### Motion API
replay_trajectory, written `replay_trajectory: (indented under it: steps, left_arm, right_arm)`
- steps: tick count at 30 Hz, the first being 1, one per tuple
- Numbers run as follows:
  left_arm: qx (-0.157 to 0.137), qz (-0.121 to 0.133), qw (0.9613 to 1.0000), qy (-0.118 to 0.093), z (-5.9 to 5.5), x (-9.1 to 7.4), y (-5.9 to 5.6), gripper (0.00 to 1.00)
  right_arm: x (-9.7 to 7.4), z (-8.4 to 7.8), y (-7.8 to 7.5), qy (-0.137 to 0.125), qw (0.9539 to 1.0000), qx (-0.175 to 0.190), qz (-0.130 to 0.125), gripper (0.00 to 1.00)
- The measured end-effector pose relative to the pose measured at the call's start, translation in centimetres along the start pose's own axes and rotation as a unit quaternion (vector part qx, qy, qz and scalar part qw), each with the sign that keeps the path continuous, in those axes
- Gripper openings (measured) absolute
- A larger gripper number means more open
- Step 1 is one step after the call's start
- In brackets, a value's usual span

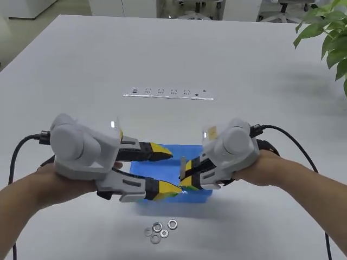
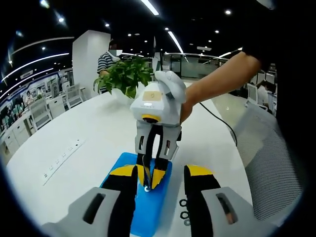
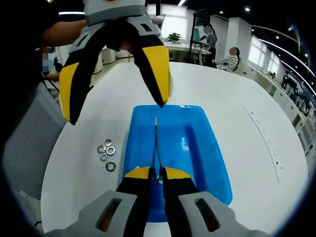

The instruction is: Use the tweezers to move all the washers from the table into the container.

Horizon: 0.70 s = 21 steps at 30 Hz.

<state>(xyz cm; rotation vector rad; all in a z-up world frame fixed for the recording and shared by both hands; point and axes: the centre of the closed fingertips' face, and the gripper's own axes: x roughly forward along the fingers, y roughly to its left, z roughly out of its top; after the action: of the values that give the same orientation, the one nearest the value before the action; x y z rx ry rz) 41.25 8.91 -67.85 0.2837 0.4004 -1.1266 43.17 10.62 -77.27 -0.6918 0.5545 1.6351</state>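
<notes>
Several steel washers (image 1: 160, 231) lie loose on the white table just in front of the blue container (image 1: 191, 154). My right gripper (image 1: 186, 183) is shut on thin metal tweezers (image 1: 182, 167), whose tips hover over the container's inside (image 3: 193, 148). The right gripper view shows the tweezers (image 3: 156, 142) pointing along the tray, with the washers (image 3: 106, 153) to the left of it. My left gripper (image 1: 173, 172) stands open over the container's left end, facing the right one, with nothing between its jaws. In the left gripper view the washers (image 2: 184, 211) sit to the right of the container (image 2: 148, 213).
A row of power sockets (image 1: 168, 93) is set into the table further back. A green plant (image 1: 331, 33) stands at the far right corner. Cables trail from both grippers. People sit at desks in the background, beyond the table.
</notes>
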Motion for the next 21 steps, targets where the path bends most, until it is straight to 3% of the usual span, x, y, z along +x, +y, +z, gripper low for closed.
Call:
replay_trajectory:
  steps: [8, 21]
  left_arm:
    - [0.017, -0.003, 0.9998, 0.005, 0.4, 1.1, 0.8, 0.29]
    - [0.034, -0.024, 0.9988, 0.026, -0.7, 2.3, 1.8, 0.13]
  right_arm:
    - [0.0, 0.0, 0.0, -0.001, 1.0, 0.001, -0.001, 0.1]
    - [-0.1, -0.1, 0.0, 0.0, 1.0, -0.002, 0.001, 0.1]
